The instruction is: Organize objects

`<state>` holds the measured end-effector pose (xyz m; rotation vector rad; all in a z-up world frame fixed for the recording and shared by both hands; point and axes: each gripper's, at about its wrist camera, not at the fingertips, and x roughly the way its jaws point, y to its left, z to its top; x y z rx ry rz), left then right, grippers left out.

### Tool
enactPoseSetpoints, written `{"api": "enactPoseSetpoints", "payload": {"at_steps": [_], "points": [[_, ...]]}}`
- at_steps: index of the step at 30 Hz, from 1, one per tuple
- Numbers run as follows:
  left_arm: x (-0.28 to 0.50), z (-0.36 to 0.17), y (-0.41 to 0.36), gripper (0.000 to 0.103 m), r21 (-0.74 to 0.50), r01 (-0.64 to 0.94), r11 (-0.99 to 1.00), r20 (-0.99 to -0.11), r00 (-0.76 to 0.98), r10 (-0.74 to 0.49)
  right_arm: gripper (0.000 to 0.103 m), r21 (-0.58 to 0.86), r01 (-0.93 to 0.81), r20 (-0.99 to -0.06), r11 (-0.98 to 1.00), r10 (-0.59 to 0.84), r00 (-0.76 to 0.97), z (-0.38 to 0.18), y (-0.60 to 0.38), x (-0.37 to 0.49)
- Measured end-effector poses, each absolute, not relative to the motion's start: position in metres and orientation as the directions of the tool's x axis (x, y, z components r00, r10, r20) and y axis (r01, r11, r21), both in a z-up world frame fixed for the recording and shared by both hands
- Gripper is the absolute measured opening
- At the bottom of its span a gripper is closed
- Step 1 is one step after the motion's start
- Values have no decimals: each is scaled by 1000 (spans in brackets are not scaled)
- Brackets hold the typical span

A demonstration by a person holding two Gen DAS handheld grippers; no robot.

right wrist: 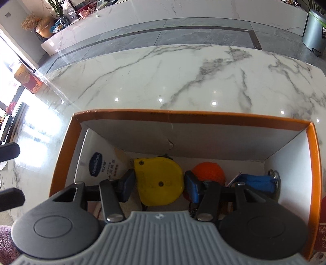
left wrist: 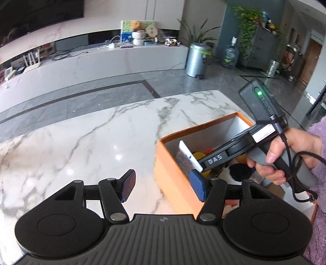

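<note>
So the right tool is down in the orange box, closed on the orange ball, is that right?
Not the ball. The right wrist view shows the right tool inside the orange box closed on the yellow tape measure; the orange ball lies beside it, ungripped.

A white marble surface [left wrist: 85,130] with grey veins reflects ceiling lights. Beyond it lies a grey tiled floor [left wrist: 81,91] with a dark inlaid stripe. A long, low marble ledge [left wrist: 114,59] runs along the far wall, carrying a white router [left wrist: 31,61], loose cables, a plush toy [left wrist: 137,26] and small clutter. A silver pedal bin [left wrist: 196,60] stands at its end, next to a leafy potted plant [left wrist: 195,33] and a blue water jug [left wrist: 230,55]. A dark television screen [left wrist: 36,14] hangs above.
</note>
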<state>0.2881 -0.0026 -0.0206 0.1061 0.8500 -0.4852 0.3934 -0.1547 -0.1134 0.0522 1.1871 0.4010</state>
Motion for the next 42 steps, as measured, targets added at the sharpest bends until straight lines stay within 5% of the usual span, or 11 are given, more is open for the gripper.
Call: {"api": "enactPoseSetpoints", "payload": {"at_steps": [12, 21, 31, 42], "points": [[268, -25, 17, 69, -154, 388, 909, -744, 560, -366, 55, 212, -268, -894, 940, 297, 334, -99, -153, 391], [226, 6, 7, 70, -145, 353, 924, -713, 610, -345, 55, 175, -315, -855, 933, 303, 422, -36, -164, 339], [153, 52, -7, 84, -125, 289, 949, -581, 754, -306, 56, 119, -381, -754, 917, 333, 566, 42, -194, 216], [78, 71, -21, 98, -40, 196, 980, -435, 879, -193, 71, 96, -389, -575, 916, 370, 730, 64, -214, 88]]}}
